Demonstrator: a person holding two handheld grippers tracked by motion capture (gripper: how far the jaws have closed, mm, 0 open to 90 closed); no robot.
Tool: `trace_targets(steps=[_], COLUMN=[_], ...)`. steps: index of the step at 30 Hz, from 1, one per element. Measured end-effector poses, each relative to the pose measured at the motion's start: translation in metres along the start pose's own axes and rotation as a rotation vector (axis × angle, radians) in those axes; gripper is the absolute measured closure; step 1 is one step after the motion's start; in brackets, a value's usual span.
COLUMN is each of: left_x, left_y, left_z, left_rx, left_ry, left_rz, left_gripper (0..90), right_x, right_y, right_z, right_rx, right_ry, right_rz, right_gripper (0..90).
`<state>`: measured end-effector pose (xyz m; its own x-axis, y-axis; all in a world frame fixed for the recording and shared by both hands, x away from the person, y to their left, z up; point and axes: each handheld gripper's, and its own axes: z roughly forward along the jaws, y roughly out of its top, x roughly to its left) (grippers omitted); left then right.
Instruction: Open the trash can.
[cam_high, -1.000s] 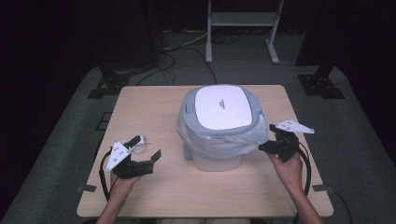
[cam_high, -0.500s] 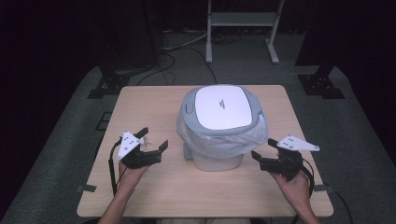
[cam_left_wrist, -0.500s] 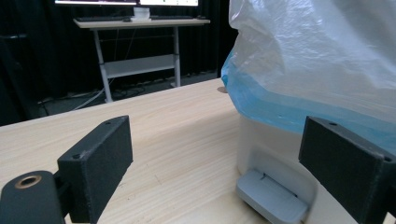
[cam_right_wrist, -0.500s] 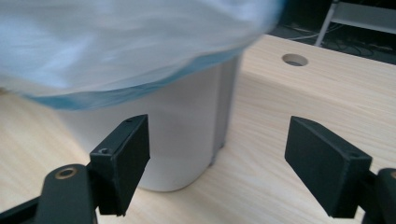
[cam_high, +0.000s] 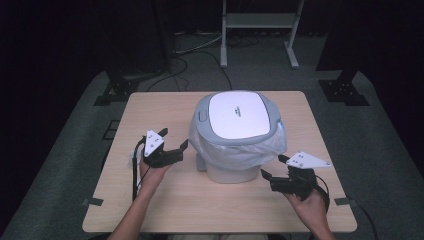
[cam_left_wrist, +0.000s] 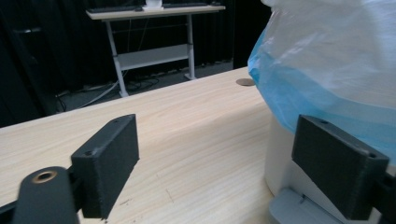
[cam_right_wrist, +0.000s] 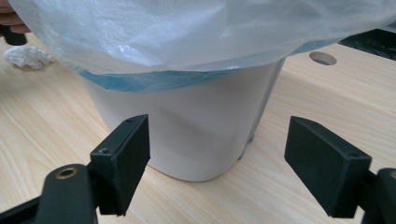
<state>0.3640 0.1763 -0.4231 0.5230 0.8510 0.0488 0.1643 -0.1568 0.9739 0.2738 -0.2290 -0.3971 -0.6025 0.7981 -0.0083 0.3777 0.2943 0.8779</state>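
While flanking the bin (cam_high: 235, 145) — both tools gaping.

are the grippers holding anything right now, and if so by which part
Nothing is held. The left gripper and right gripper are both open, jaws spread with nothing between them, either side of the white bin.

1. Left gripper (cam_high: 175, 141), held in the person's left hand (cam_high: 152, 172): jaws spread apart, pointing toward the bin.
2. Lidded white trash bin (cam_high: 235, 120) with a translucent plastic liner (cam_high: 240, 152) hanging over its rim: stands between the two grippers, just beyond both sets of jaw tips.
3. Right gripper (cam_high: 275, 167), held in the right hand (cam_high: 310, 202): jaws apart, near the bin's base.
4. Crumpled white tissue (cam_high: 134, 159): on the wooden table (cam_high: 200, 210), beside the left gripper's outer side.
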Motion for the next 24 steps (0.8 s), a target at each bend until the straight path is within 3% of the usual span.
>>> trace_targets(steps=[9, 16, 24], left_x=[0.008, 0.014, 0.016], left_y=[0.006, 0.016, 0.021], left_z=[0.036, 0.068, 0.091], left_rx=[0.012, 0.038, 0.027], left_ry=[0.004, -0.076, -0.093], left_rz=[-0.029, -0.047, -0.047], left_gripper=[14.5, 14.5, 14.5], right_x=[0.001, 0.000, 0.001], right_y=[0.000, 0.000, -0.002], right_z=[0.004, 0.004, 0.007], right_rx=[0.007, 0.005, 0.018], right_ry=[-0.037, -0.048, -0.065], right_rz=[0.009, 0.025, 0.029], right_gripper=[21.7, 21.7, 22.0])
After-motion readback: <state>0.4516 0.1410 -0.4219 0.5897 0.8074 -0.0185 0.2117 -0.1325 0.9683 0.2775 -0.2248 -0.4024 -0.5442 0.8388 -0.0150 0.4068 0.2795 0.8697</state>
